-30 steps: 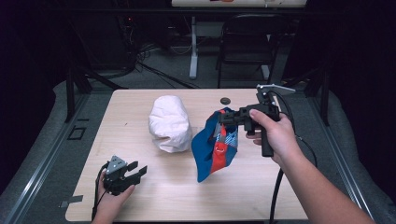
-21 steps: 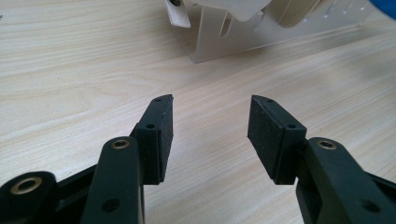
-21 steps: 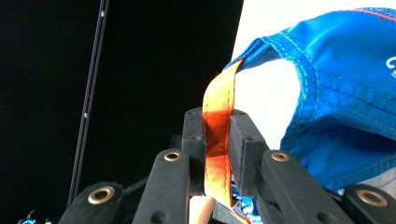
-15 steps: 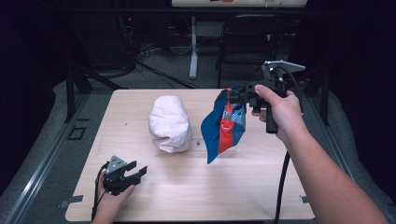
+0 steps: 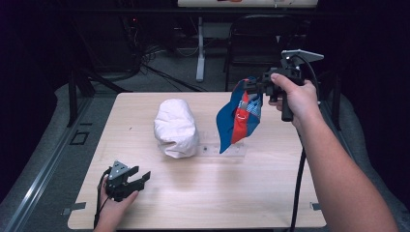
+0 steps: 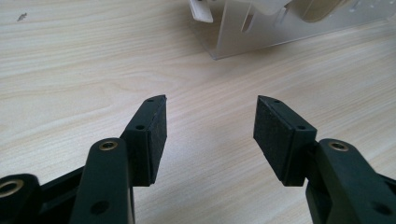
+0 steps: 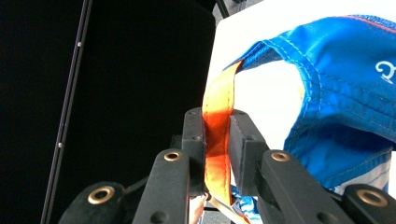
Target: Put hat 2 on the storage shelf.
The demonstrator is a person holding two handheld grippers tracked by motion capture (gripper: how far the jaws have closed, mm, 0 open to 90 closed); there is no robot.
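Observation:
A blue cloth bag [image 5: 237, 118] with an orange strap hangs in the air above the table's right half. My right gripper [image 5: 250, 87] holds it up, jaws shut on the orange strap [image 7: 215, 140]. The blue fabric [image 7: 336, 93] spreads to the right in the right gripper view. A white crumpled bag [image 5: 175, 126] sits near the middle of the wooden table [image 5: 208, 193]. My left gripper [image 5: 140, 180] rests near the table's front left corner, jaws open with nothing between them; its pads [image 6: 154, 135] hover over bare wood.
A clear acrylic stand [image 5: 227, 147] lies on the table between the white bag and the hanging bag; its edge [image 6: 261, 32] lies ahead of the left gripper. Dark chairs and cables stand on the floor beyond the far edge.
My right gripper has lifted the blue bag higher and toward the far right of the table. The left gripper has stayed put.

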